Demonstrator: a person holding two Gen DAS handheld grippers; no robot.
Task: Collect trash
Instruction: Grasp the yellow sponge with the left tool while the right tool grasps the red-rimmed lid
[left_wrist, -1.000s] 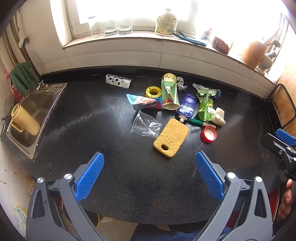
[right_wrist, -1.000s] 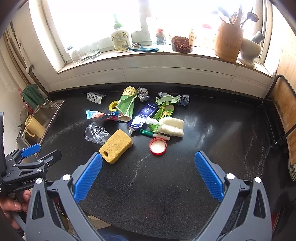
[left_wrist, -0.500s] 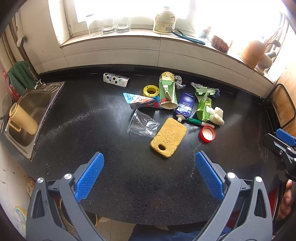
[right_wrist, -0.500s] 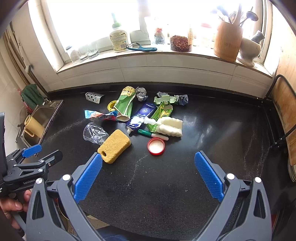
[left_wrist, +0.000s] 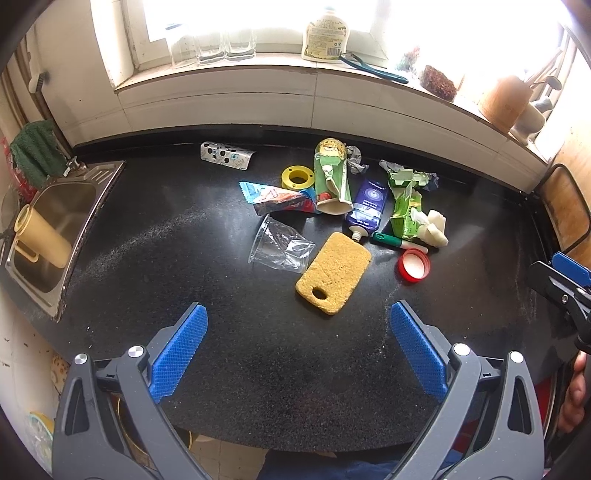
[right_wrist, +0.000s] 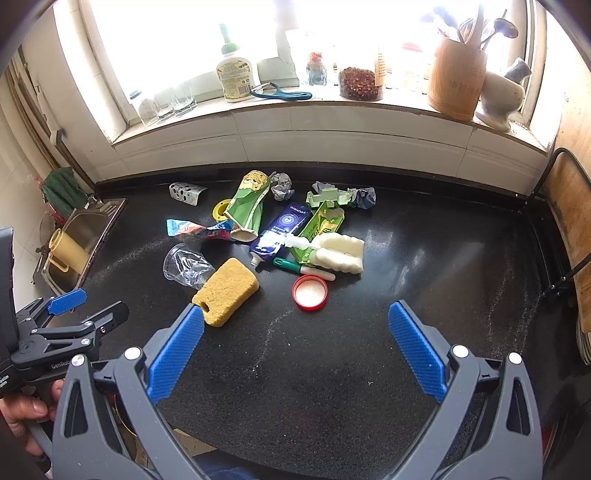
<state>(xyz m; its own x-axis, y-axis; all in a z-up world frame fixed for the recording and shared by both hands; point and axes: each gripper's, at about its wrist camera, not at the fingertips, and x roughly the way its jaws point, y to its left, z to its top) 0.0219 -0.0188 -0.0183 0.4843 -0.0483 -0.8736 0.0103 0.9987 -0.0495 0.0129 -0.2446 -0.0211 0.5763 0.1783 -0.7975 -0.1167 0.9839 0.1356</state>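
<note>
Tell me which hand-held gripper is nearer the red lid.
Right, probably. The right hand-held gripper faces the red lid almost straight ahead. The left hand-held gripper sits off to the lid's left, the yellow sponge nearer its line.

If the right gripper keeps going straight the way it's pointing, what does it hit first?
Probably the red lid, which lies nearest in line between the open fingers of the right gripper. The yellow sponge sits just off its left finger, but depth is hard to judge.

hand (right_wrist: 22, 413) cut by frame edge, window (left_wrist: 258, 22) overexposed
</note>
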